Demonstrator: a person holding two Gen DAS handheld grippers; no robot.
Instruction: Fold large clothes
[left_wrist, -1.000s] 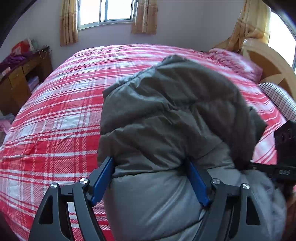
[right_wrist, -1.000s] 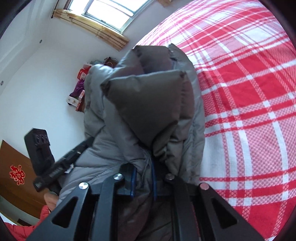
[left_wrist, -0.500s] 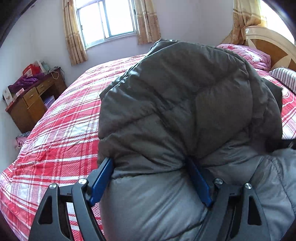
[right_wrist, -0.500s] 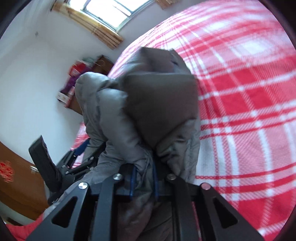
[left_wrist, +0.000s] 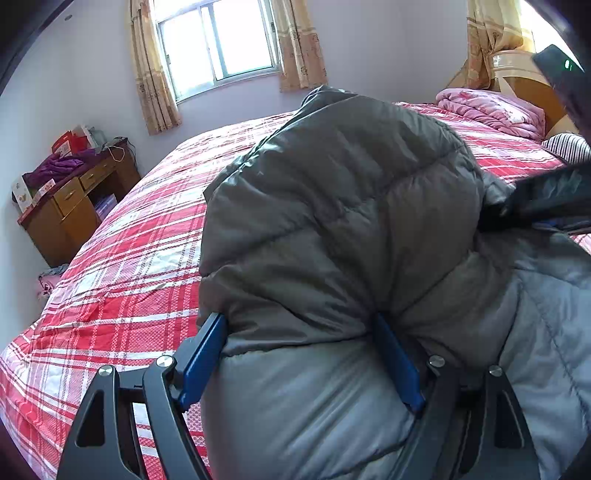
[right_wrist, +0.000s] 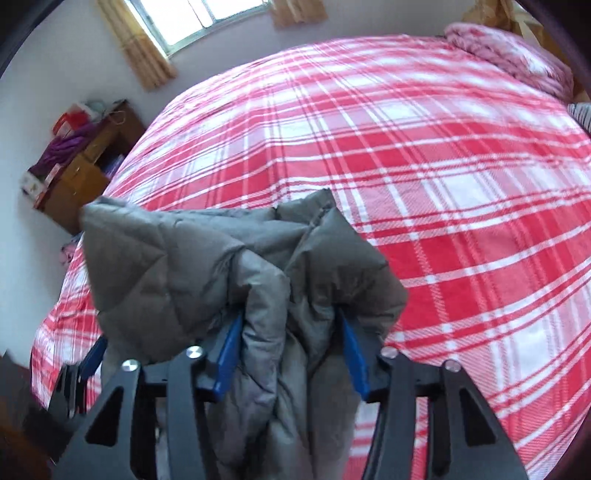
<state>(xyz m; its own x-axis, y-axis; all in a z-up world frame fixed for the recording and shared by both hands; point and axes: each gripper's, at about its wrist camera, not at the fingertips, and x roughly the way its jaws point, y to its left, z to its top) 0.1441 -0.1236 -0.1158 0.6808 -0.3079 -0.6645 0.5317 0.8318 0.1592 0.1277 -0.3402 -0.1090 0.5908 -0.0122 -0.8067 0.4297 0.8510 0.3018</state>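
Red plaid bedspread (right_wrist: 443, 155) fills the room beneath a grey puffer jacket (left_wrist: 332, 221), bunched upright between both grippers: left gripper (left_wrist: 301, 354) clamps its wide fold, right gripper (right_wrist: 290, 350) is opening around a narrower bunch.

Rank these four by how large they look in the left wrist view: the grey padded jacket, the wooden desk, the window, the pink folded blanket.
1. grey padded jacket, though it sits nearest the camera
2. window
3. wooden desk
4. pink folded blanket

Window and desk look close, so their order is unsure.
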